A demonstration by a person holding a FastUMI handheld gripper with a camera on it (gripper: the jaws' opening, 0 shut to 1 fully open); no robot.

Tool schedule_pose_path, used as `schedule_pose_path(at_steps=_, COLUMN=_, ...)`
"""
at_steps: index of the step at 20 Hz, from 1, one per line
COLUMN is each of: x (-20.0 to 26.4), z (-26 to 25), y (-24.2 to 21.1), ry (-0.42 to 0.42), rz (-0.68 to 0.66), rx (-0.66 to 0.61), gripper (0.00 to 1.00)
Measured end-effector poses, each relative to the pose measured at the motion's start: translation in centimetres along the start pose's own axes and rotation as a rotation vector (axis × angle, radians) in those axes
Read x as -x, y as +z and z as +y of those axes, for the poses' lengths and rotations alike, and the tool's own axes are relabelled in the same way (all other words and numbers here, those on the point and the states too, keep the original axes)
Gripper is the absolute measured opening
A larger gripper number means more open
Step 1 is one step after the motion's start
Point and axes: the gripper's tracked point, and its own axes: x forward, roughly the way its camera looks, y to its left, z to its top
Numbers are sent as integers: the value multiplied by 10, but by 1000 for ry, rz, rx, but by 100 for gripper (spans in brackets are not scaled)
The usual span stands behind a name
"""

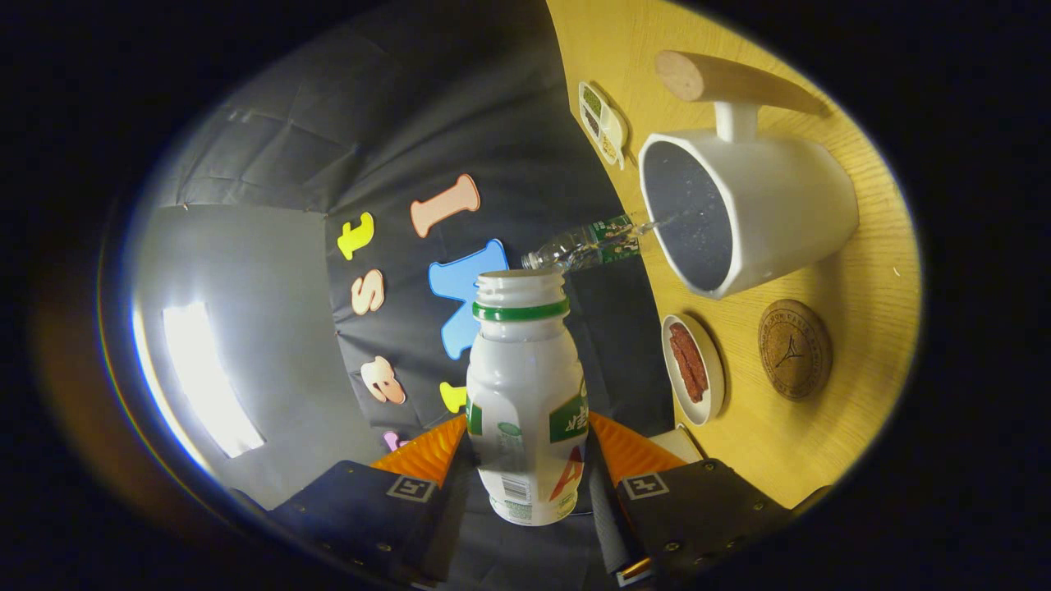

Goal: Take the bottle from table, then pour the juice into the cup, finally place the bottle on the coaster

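Hand-held gripper: my hand-held gripper (525, 460) pinches the bottle, one orange finger (423, 453) pressed on each side.
Bottle: the white bottle (525, 394) with a green neck ring is uncapped, its open mouth pointing ahead.
Cup: the white cup (751, 209) with a wooden handle stands on the tabletop (870, 271) beyond the bottle.
Coaster: the round cork coaster (794, 349) lies near the cup, bare.
Nearby: a small dish (692, 368) lies beside the coaster.

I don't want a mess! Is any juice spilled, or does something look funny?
No spill shows on the wooden table. The gripper is shut on the open white bottle, turned sideways to the table, its mouth short of the white cup. A clear bottle lies beside the cup's rim, which looks odd.
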Motion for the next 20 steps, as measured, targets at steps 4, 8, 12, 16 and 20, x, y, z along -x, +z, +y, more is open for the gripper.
schedule_pose_path(at_steps=4, x=-2, z=-4, y=1, ry=-6, rz=-6, rx=-21, gripper=67)
schedule_pose_path(at_steps=8, x=-2, z=-5, y=2, ry=-3, rz=-17, rx=-49, gripper=67)
schedule_pose_path(at_steps=12, x=-1, z=-6, y=6, ry=-5, rz=-33, rx=-67, gripper=67)
schedule_pose_path(at_steps=16, x=-3, z=-10, y=10, ry=-10, rz=-48, rx=-91, gripper=67)
schedule_pose_path(at_steps=20, x=-4, z=-15, y=12, ry=-18, rz=-49, rx=-110, gripper=67)
